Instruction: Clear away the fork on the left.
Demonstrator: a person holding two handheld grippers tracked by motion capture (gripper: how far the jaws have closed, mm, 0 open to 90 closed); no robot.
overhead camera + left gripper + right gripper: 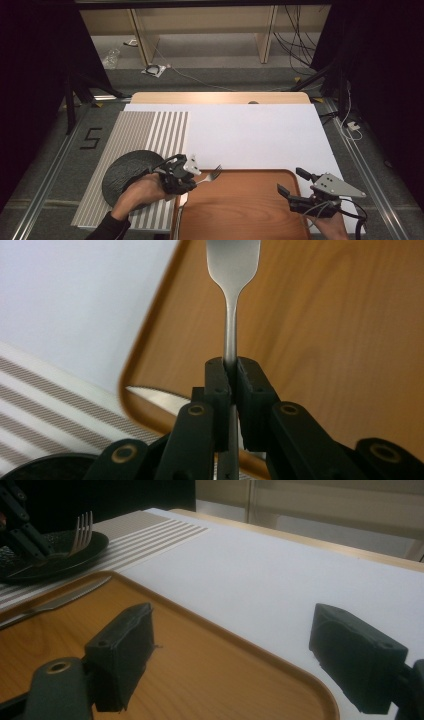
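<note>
My left gripper point(194, 181) is shut on the handle of a silver fork point(212, 175), held above the left edge of the brown wooden tray point(240, 210). In the left gripper view the fork point(231, 300) runs straight up from between the black jaws, tines past the top edge. A table knife point(155, 396) lies in the tray's left corner, its serrated blade showing beside the jaws. The knife point(55, 601) and the fork point(80, 537) also appear in the right gripper view. My right gripper point(291, 182) hovers open over the tray's right rim with nothing between its jaws.
A dark round plate point(125, 172) sits on the striped placemat point(145, 132) left of the tray, under my left hand. A white sheet point(250, 135) covers the table behind the tray. Cables lie on the floor beyond the table.
</note>
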